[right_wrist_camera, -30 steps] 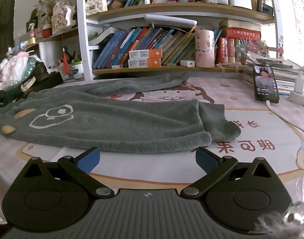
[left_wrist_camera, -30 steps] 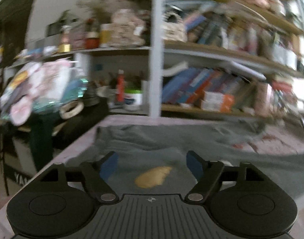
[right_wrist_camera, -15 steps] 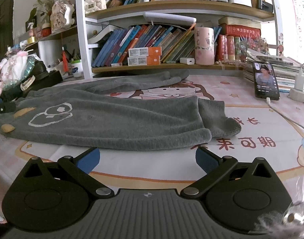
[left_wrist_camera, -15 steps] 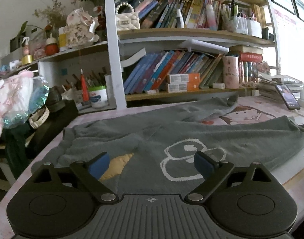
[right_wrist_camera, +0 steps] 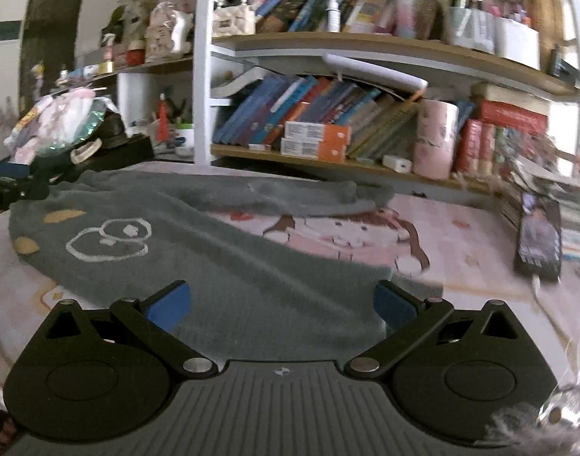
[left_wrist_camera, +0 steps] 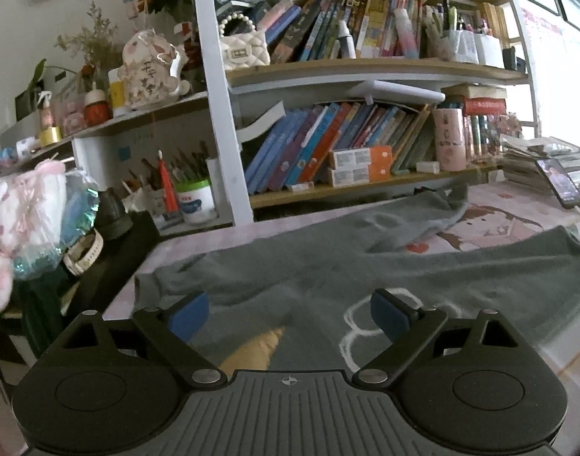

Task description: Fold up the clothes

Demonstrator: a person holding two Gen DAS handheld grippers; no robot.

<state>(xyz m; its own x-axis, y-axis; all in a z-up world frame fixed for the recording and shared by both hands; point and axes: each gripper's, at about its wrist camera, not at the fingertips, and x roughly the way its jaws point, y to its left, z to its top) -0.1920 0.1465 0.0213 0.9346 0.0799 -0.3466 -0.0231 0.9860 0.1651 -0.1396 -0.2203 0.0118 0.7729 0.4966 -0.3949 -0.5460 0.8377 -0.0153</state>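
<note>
A grey fleece garment (left_wrist_camera: 328,273) with a white outline print (left_wrist_camera: 370,326) and a tan patch (left_wrist_camera: 255,349) lies spread on the pink cartoon table mat (left_wrist_camera: 491,228). It also shows in the right wrist view (right_wrist_camera: 221,266), its print (right_wrist_camera: 111,243) at the left. My left gripper (left_wrist_camera: 290,315) is open and empty, low over the garment by the tan patch. My right gripper (right_wrist_camera: 282,304) is open and empty, low over the garment's near right end.
A bookshelf (left_wrist_camera: 366,152) full of books stands behind the table. A phone (right_wrist_camera: 539,239) leans on stacked books at the right, its cable on the mat. A black bag with a plush toy (left_wrist_camera: 31,220) sits at the left edge.
My left gripper has moved closer and lower over the garment near the tan patch. My right gripper has moved forward over the garment's right end, which now lies between its fingers.
</note>
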